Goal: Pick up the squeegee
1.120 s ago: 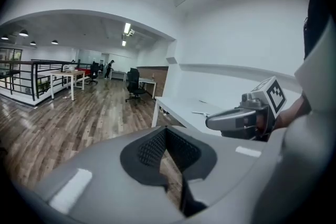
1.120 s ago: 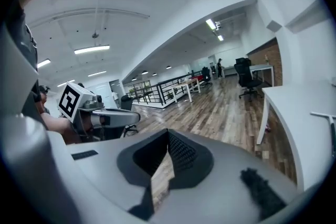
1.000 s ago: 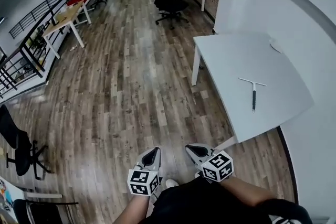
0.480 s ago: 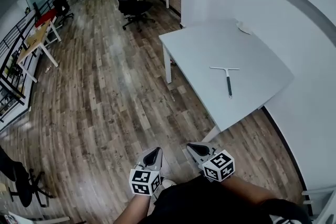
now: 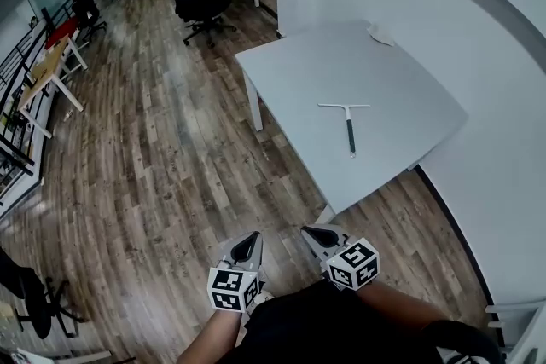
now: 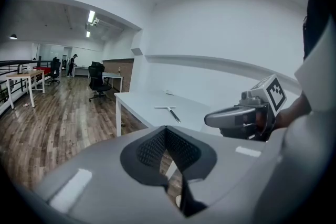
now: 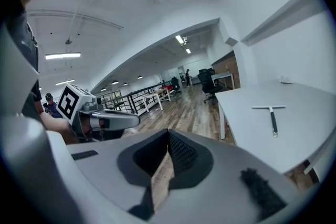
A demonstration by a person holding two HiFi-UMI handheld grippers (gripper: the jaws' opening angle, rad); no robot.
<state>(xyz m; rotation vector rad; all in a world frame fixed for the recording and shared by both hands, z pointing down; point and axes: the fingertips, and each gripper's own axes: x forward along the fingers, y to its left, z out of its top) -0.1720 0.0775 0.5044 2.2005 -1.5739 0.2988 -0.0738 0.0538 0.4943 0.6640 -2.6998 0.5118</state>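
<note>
The squeegee (image 5: pixel 345 120) lies flat on the white tabletop (image 5: pixel 290 68), alone near its middle, with the crossbar blade at its 12 o'clock end and the dark handle running toward 6 o'clock. That looks handy, since the handle points at the edge nearest the person. From the grippers it sits at about 1 o'clock, well apart from both, so reaching it appears to be the step in hand. The left gripper (image 5: pixel 248 244) and right gripper (image 5: pixel 313 234) are held low, side by side and close to the body, tips aimed ahead. Each gripper view shows its fingers pressed together at the tips with nothing between them, a sensible carrying pose with nothing to hold yet. Only wooden floor (image 5: pixel 153 166) lies between them and the table. The person's forearms are cut off at the bottom edge, and the grey gripper bodies fill the lower half of both gripper views. A small pale thing (image 5: pixel 380 34) at the tabletop's far corner, at 1 o'clock from the squeegee, is too small to identify, and so is the blade's edge.
</note>
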